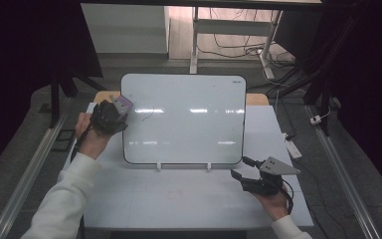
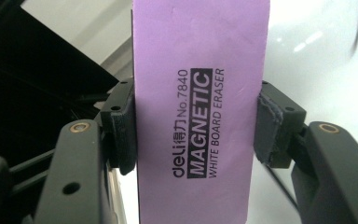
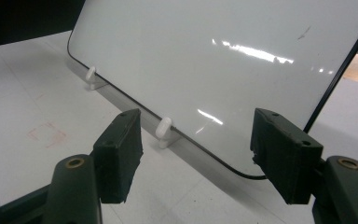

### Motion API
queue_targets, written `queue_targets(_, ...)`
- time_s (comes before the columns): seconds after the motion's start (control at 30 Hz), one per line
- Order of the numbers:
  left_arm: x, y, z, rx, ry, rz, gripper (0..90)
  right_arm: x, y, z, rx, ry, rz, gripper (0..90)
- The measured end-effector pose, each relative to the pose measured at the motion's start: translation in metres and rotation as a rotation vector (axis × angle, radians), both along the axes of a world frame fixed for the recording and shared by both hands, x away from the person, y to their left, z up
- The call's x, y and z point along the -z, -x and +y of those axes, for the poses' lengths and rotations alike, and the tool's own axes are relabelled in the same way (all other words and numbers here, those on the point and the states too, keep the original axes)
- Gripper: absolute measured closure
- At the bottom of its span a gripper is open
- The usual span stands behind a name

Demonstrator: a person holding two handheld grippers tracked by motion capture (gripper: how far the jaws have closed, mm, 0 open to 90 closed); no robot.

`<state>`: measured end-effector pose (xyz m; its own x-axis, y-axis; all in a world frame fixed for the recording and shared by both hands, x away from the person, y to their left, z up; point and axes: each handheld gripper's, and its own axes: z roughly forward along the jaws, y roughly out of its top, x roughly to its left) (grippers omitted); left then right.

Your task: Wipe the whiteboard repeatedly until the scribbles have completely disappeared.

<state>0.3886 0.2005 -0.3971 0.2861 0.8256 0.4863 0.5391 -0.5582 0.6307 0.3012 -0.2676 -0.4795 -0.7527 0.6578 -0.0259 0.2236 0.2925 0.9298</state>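
So the purple eraser [image 2: 198, 112] is clamped between the left gripper [image 1: 110, 115] jaws at the whiteboard [image 1: 184, 119] top-left corner, right gripper [image 1: 251, 175] jaws held apart and empty, so the faint marks probably get wiped next.

A purple whiteboard eraser [image 2: 198, 112], printed "MAGNETIC WHITE BOARD ERASER" along its length, is sitting upright, clamped by its long sides. It is resting at the nine o'clock edge of the whiteboard [image 1: 184, 119], which is leaning tilted back on two white clips.

Left tool [image 1: 122, 110] clamped, right tool [image 1: 242, 168] agape.
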Motion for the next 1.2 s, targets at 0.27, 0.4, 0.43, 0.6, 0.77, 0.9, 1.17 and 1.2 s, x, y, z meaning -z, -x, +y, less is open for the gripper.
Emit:
queue_targets(0.27,-0.014,-0.013,-0.02,0.009,-0.033,-0.009,41.1,-0.001,0.001,-0.001,0.0,-0.005,-0.005,33.2)
queue_targets(0.4,0.003,-0.002,-0.031,0.058,-0.037,0.009,41.0,-0.001,0.001,-0.002,-0.001,-0.006,-0.006,33.2)
queue_targets(0.43,0.007,0.001,-0.034,0.068,-0.035,0.009,41.0,-0.001,0.001,-0.002,-0.001,-0.007,-0.005,33.2)
queue_targets(0.6,0.019,0.009,-0.052,0.117,-0.019,0.019,41.0,-0.002,0.001,0.0,-0.007,-0.006,-0.008,33.2)
queue_targets(0.77,0.027,0.013,-0.078,0.179,-0.063,0.019,41.0,-0.002,0.001,0.0,-0.005,-0.004,-0.007,33.2)
queue_targets(0.9,0.023,0.009,-0.081,0.189,-0.069,0.023,41.0,-0.001,0.0,-0.002,-0.001,-0.006,-0.004,33.2)
queue_targets(1.17,-0.003,-0.01,-0.052,0.113,0.032,0.004,41.0,-0.001,0.0,-0.002,-0.001,-0.007,-0.002,33.2)
queue_targets(1.2,-0.001,-0.008,-0.051,0.113,0.031,0.007,41.0,0.0,-0.001,-0.003,0.0,-0.006,-0.002,33.1)
